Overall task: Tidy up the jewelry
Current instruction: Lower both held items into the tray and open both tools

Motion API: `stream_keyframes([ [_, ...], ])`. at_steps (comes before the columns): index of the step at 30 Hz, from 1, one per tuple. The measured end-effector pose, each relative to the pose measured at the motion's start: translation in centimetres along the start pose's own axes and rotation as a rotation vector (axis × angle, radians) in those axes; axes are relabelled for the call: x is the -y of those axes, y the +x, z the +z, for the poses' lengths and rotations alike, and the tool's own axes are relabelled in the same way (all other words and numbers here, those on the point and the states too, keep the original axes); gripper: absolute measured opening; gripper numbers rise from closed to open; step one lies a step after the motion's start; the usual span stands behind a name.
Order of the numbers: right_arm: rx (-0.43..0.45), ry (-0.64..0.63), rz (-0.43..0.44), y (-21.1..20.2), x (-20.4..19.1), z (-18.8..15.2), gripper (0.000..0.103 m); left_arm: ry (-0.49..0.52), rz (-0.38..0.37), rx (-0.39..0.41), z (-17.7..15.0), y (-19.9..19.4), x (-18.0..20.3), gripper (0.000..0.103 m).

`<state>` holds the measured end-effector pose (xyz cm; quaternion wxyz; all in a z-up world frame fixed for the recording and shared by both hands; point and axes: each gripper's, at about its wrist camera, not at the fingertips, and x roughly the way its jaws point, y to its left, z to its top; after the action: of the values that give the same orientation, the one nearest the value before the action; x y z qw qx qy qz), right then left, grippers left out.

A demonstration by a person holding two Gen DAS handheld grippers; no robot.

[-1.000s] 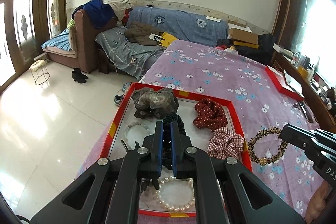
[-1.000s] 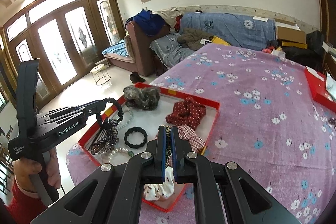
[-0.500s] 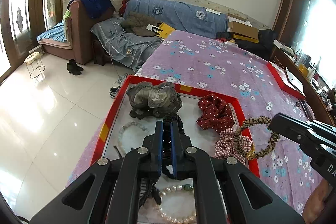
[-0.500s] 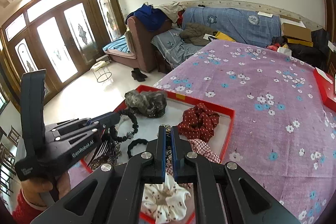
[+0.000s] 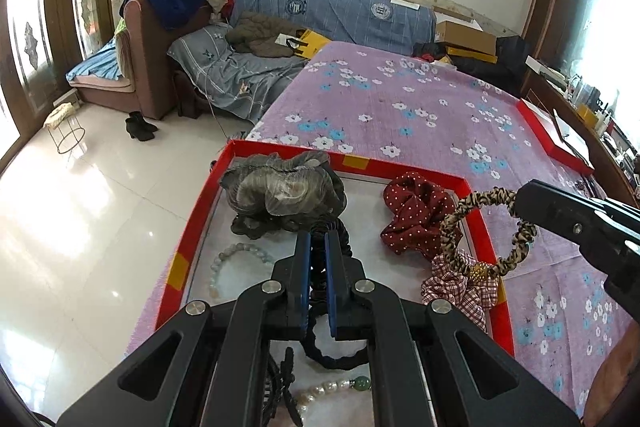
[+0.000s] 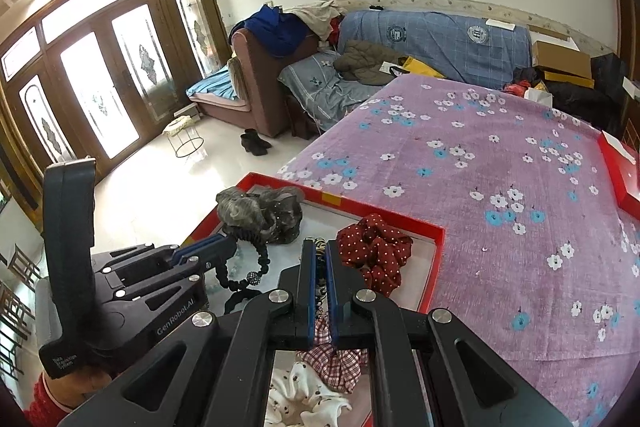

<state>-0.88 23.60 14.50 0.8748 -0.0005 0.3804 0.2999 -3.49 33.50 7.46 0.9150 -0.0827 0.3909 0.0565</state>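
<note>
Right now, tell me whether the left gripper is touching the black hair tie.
Touching. The right wrist view shows the left gripper shut on the black hair tie, which hangs from its fingers above the red tray.

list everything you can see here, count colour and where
tray: 1, red rim, on the purple floral cloth
grey scrunchie: 1, tray's far left
polka-dot scrunchie: 1, dark red, tray's far right
plaid scrunchie: 1, red-white, tray's right edge
white scrunchie: 1, dark specks, near end of tray
pale bead bracelet: 1, tray's left
pearl bracelet: 1, white with green bead, near end of tray
black hair tie: 1, held by left tool
leopard hair tie: 1, held over tray's right rim by right tool
</note>
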Motion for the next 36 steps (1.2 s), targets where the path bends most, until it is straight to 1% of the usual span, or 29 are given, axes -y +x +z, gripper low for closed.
stream_keyframes([
  [5,-0.009,0.012,0.01,0.6,0.2,0.4,0.006,-0.007,-0.013,-0.018,0.0,0.6,0.0,0.006],
  [19,-0.015,0.023,0.03,1.5,-0.3,1.0,0.006,-0.04,-0.004,-0.06,-0.2,2.0,-1.3,0.006],
  [24,-0.034,0.04,0.044,2.5,-0.4,0.9,0.006,-0.066,-0.01,-0.086,-0.2,2.8,-2.0,0.006],
  [31,-0.079,0.085,0.088,4.8,0.0,0.7,0.006,-0.114,-0.017,-0.128,-0.4,3.8,-2.9,0.006],
  [36,-0.115,0.101,0.089,6.7,0.4,0.4,0.006,-0.136,-0.031,-0.147,-0.4,4.3,-3.2,0.006],
])
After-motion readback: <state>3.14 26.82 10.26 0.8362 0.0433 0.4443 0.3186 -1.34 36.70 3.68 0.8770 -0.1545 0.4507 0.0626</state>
